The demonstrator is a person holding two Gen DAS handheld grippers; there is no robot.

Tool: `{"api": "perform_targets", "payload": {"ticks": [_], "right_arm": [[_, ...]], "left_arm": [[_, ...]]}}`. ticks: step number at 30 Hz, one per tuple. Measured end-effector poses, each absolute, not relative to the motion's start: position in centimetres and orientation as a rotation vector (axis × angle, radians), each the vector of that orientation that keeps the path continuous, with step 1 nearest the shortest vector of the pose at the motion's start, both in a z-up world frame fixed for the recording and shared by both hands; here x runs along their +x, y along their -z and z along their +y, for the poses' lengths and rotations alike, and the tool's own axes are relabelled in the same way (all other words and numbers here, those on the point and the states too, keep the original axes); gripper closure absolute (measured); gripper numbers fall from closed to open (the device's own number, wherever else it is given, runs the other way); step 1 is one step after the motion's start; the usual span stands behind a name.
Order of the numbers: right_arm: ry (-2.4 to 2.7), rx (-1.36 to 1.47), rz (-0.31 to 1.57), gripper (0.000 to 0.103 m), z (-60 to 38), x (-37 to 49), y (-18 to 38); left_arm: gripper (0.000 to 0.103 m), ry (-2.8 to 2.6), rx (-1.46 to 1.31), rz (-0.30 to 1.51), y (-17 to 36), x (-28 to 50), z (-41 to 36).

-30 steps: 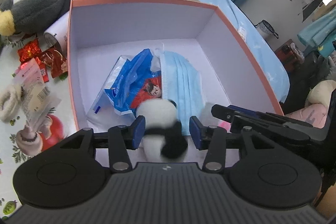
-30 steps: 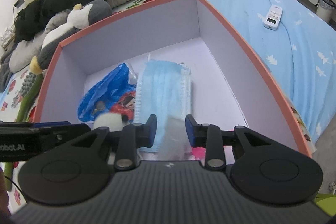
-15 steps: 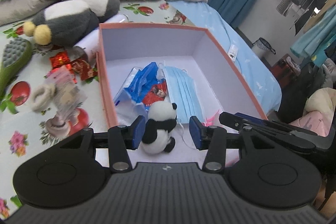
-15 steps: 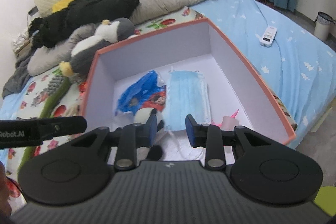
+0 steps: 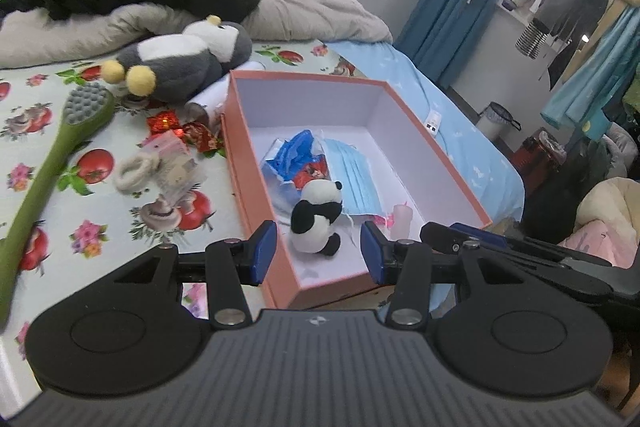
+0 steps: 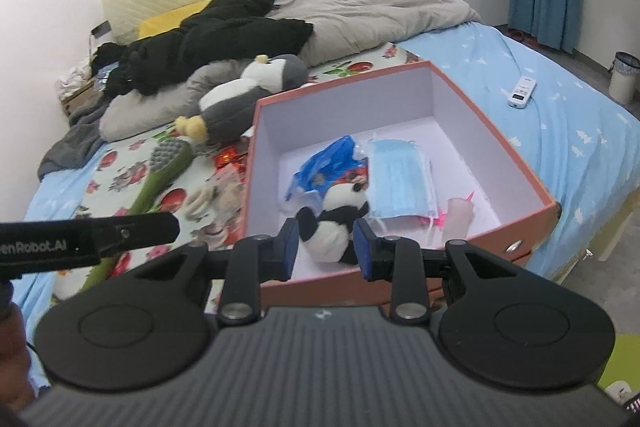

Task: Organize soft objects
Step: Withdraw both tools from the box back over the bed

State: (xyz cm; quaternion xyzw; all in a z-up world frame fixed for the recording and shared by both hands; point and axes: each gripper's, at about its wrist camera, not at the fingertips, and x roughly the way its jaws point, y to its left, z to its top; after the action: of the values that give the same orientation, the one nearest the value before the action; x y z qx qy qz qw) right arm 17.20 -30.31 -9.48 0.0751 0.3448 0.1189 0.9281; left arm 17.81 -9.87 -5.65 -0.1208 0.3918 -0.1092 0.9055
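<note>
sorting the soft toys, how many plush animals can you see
2. A small black-and-white plush panda sits inside the orange cardboard box; a large grey-and-white plush penguin lies on the bed behind it. Bedding may hide others.

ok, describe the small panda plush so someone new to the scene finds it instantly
Find the open orange box with the white interior on the bed. Inside, at the near end, the small panda plush sits beside a blue face mask and a crumpled blue wrapper. It is the only black-and-white toy in the box; the bigger grey penguin plush lies outside.
</note>
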Motion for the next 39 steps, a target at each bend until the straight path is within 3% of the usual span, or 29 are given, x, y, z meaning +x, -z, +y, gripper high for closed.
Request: {"api": "perform_targets", "payload": {"ticks": [23, 39], "right_arm": [[-0.356, 0.064, 0.606, 0.070, -26.7, 9.0, 7.9], [-0.503, -0.007, 0.645, 0.070, -20.9, 9.3, 9.1]], "left_arm": [[0.051, 0.105, -0.274, 0.679, 4.7, 6.3, -5.3], [0.051, -0.035, -0.263, 0.609, 5.4, 2.5, -0.7]]}}
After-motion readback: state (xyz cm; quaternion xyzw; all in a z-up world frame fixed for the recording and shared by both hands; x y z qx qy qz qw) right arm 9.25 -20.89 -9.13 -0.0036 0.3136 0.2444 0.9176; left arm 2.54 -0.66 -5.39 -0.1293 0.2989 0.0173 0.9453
